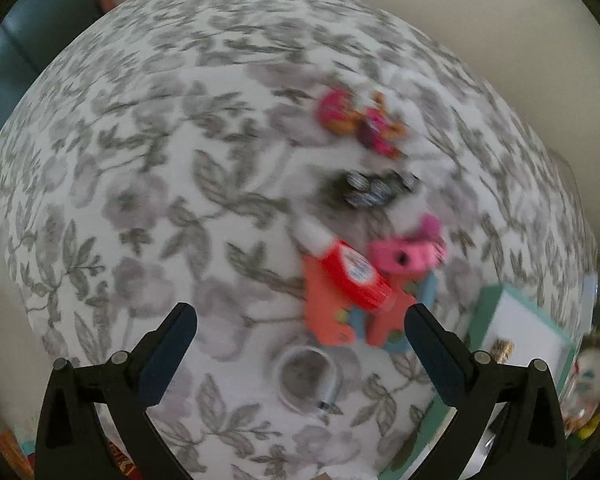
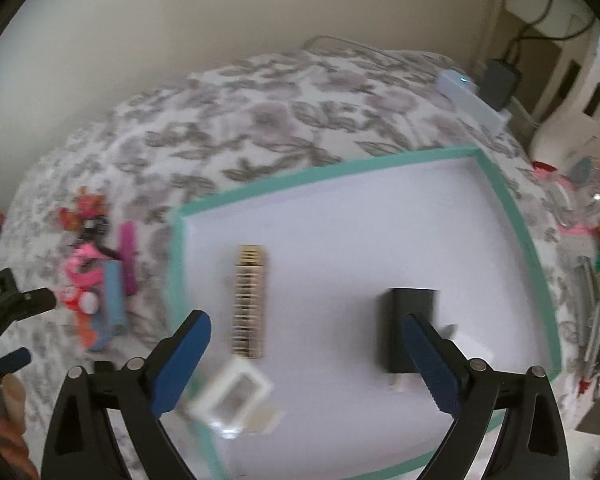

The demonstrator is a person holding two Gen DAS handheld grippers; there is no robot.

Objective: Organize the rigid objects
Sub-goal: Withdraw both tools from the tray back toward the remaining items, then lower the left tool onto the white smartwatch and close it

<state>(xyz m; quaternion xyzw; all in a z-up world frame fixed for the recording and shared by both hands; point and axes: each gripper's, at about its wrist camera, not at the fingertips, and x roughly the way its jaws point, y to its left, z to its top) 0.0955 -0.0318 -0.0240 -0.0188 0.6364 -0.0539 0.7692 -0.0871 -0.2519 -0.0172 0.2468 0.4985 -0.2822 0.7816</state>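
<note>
My left gripper (image 1: 300,330) gapes empty, orange toy (image 1: 332,308) just ahead; right gripper (image 2: 306,334) open, wooden stack (image 2: 250,300) between jaws, untouched

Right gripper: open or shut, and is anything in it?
Open and empty. The right gripper has its blue fingers spread wide above the teal-rimmed tray, with only tray floor between them; neither pad presses anything.

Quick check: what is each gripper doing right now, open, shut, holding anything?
Left gripper: jaws open, holding nothing.
Right gripper: jaws open over the tray, holding nothing.
</note>
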